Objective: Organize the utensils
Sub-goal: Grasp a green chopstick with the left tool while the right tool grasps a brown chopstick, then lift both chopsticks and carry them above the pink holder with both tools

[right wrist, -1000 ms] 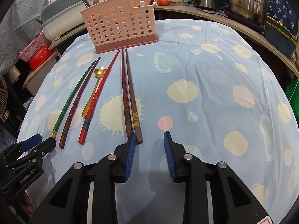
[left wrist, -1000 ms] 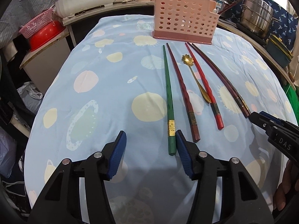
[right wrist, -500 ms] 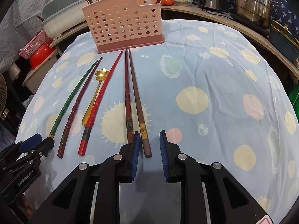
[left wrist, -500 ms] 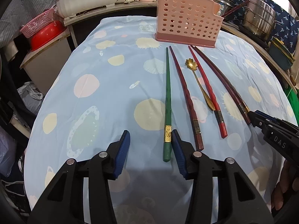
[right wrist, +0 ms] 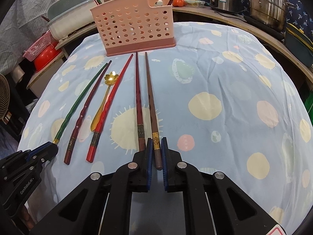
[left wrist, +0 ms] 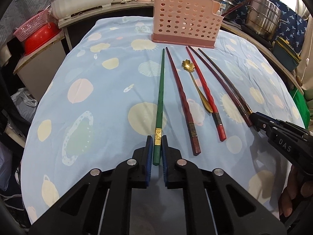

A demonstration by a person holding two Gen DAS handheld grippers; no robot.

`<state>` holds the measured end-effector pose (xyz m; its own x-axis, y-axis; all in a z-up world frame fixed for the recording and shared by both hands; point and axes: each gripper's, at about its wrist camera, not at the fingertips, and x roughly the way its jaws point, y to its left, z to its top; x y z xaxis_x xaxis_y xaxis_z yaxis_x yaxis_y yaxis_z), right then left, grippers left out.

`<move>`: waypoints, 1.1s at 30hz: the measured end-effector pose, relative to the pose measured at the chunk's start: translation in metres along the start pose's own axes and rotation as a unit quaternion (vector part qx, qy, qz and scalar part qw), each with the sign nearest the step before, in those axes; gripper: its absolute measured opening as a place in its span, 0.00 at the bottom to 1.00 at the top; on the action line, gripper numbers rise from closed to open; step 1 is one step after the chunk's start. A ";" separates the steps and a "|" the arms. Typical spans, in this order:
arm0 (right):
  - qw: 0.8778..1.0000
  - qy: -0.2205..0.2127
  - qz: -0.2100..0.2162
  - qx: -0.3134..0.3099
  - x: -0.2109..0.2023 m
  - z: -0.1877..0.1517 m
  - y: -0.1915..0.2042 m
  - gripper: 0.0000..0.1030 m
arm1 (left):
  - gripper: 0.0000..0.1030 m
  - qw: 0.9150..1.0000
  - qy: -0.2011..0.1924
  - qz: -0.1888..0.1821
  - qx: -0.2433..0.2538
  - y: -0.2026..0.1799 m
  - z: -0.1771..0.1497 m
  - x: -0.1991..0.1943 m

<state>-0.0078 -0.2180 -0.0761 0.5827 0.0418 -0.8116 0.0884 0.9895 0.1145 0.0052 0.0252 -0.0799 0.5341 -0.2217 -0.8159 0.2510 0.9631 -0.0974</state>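
Blue spotted tablecloth [left wrist: 93,101] under both grippers. Left gripper [left wrist: 156,152], jaws closing, pads flanking the green chopstick [left wrist: 159,105] at its thick butt; right gripper [right wrist: 156,152] clamped likewise on the brown chopstick [right wrist: 151,101]. Both sticks: light, stiff, probably slick; grip near the gilt band. Beyond: gold spoon [left wrist: 197,86], pink holder [left wrist: 183,21].

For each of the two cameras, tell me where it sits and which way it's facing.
Left wrist: sits on the left gripper, faces the pink basket; its jaws are closing around the green chopstick.
Right wrist: sits on the right gripper, clamps the brown chopstick.
Shared: the basket, the gold spoon and each other's gripper.
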 end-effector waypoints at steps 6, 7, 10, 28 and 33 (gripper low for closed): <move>1.000 -0.015 0.009 0.006 -0.019 -0.001 -0.001 0.07 | 0.07 1.000 -0.001 -0.009 -0.003 -0.001 -0.001 -0.009; 1.000 -0.018 0.010 0.008 -0.023 0.000 -0.002 0.07 | 0.07 1.000 -0.001 -0.010 -0.003 -0.002 -0.001 -0.011; 0.999 -0.027 0.013 0.016 -0.035 0.001 -0.005 0.07 | 0.07 1.000 -0.009 -0.014 -0.005 -0.002 0.001 -0.020; 0.993 -0.106 0.032 0.047 -0.108 0.030 -0.015 0.07 | 0.07 0.996 -0.081 -0.031 -0.027 0.000 0.039 -0.087; 0.989 -0.131 0.040 0.049 -0.127 0.045 -0.014 0.07 | 0.07 0.993 -0.109 -0.035 -0.028 0.001 0.059 -0.105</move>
<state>-0.0462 -0.2436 0.0508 0.7799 0.0699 -0.6220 0.1032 0.9658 0.2380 -0.0032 0.0405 0.0394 0.6808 -0.3097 -0.6638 0.2511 0.9500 -0.1857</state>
